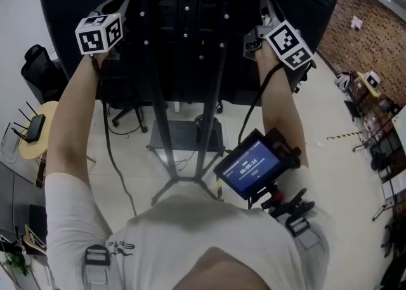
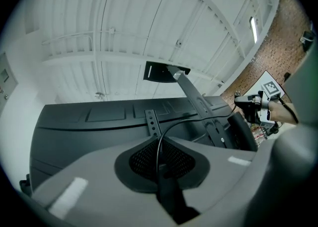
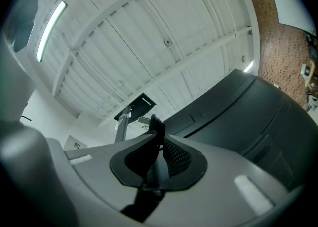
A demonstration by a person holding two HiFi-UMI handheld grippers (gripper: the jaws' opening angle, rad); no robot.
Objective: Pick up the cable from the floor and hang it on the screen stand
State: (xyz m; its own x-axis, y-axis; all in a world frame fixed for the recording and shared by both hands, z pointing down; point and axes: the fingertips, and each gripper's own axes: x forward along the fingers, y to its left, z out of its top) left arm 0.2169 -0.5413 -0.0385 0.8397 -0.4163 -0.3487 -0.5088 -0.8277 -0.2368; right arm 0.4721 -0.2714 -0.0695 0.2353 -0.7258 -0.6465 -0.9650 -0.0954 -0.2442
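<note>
Both grippers are raised against the back of the big black screen on its stand. The left gripper is shut on a thin black cable, which arcs up from its jaws toward the stand's bracket. A strand of the cable hangs below the left arm toward the floor. At the screen's right side, the right gripper is shut on a thicker black end of the cable, and another strand drops beneath it. The right gripper also shows in the left gripper view.
The stand's legs and base plate lie on the floor right in front of the person. At the left are a round table with a router and an office chair. A small monitor is mounted at the person's chest. A brick wall and clutter line the right.
</note>
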